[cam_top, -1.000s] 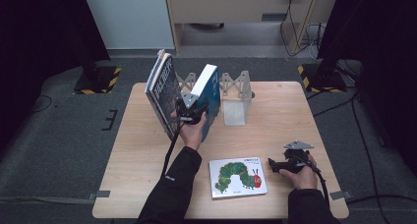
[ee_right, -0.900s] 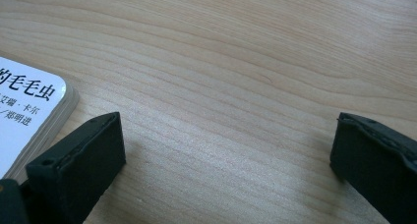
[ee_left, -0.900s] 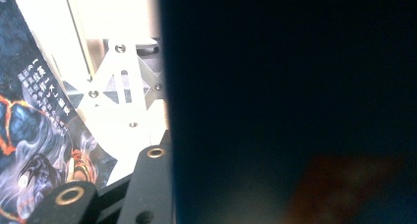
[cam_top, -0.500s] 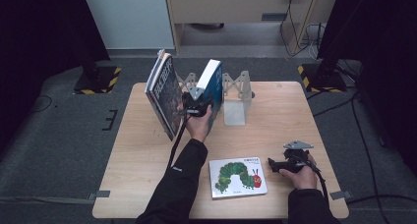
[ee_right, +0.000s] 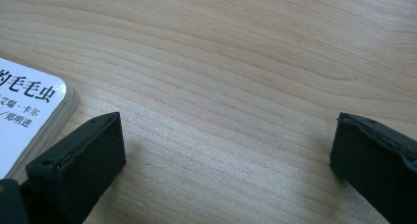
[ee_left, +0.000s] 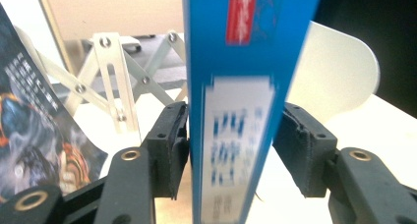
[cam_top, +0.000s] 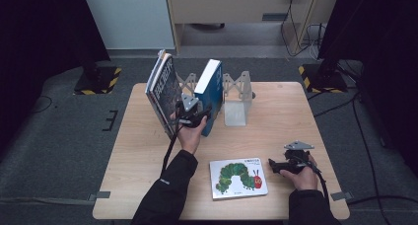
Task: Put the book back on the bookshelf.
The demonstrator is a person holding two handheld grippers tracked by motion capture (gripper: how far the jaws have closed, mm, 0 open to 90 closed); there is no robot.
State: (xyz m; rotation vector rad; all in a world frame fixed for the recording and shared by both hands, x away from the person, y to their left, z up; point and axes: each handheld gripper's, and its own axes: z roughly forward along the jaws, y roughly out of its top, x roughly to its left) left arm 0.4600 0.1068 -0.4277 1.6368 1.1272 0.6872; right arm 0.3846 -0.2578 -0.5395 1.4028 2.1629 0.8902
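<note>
A thick blue book (cam_top: 209,94) stands nearly upright at the back of the wooden table (cam_top: 296,116). My left gripper (cam_top: 196,117) is shut on the lower part of its spine. In the left gripper view the blue book (ee_left: 236,111) fills the gap of the left gripper (ee_left: 231,133), with both pads against it. A dark-covered book (cam_top: 163,93) leans just to its left. A caterpillar picture book (cam_top: 238,178) lies flat near the front. To its right my right gripper (cam_top: 274,166) rests open. The right gripper (ee_right: 226,135) has bare wood between its jaws, and the picture book's corner (ee_right: 29,111) sits by one jaw.
A metal folding book rack (cam_top: 236,94) with a white end plate (cam_top: 235,114) stands right of the blue book; its scissor bars (ee_left: 113,71) show behind the jaws. Black stands and cables lie on the floor around the table.
My left gripper has swung the blue book from a lean to nearly upright and shifted it slightly right, toward the rack. The right gripper has stayed put.
</note>
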